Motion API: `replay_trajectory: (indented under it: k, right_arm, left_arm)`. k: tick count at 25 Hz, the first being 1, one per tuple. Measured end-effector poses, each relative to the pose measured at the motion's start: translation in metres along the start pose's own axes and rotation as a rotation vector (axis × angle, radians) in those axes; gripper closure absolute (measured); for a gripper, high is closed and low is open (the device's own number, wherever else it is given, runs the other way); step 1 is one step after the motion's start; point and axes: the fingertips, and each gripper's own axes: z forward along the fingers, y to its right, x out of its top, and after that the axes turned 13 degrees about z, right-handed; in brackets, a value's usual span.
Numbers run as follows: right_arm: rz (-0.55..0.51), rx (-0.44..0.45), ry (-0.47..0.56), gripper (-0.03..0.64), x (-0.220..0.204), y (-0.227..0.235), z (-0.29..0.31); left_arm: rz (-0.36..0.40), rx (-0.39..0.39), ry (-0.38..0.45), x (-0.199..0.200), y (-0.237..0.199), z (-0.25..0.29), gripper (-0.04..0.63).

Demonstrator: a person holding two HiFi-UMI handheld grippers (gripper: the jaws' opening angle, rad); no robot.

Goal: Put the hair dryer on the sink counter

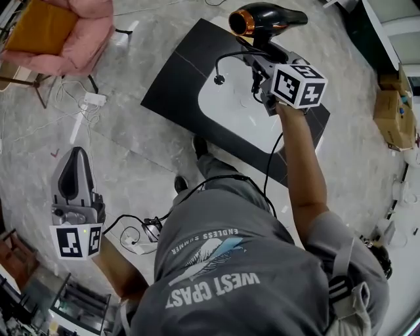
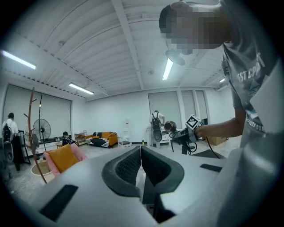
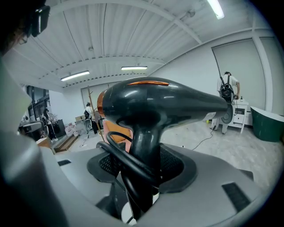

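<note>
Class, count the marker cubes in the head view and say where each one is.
2. One cube sits on the left gripper, at the lower left over the floor. The other sits on the right gripper, which grips the hair dryer at the sink counter.

Pink armchair (image 1: 92,33) w/ orange cushion (image 1: 39,26), cardboard boxes (image 1: 391,115) far R, white power strip (image 1: 94,99) on floor

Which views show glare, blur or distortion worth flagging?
Head view: fisheye bending at edges, sheen on the hair dryer. Left gripper view: dark round vignette, close jaws soft, strip lights blown out. Right gripper view: ceiling lights mirrored on the hair dryer's body.
</note>
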Motion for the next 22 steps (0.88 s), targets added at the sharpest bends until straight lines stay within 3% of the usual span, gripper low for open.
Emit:
replay_trajectory:
  k: [22]
  right_arm:
    - [0.115,-0.075,-0.181,0.370,-0.070,0.074,0.138]
  left_arm:
    - [-0.055,0.050,-0.112,-0.048,-0.007,0.019,0.575]
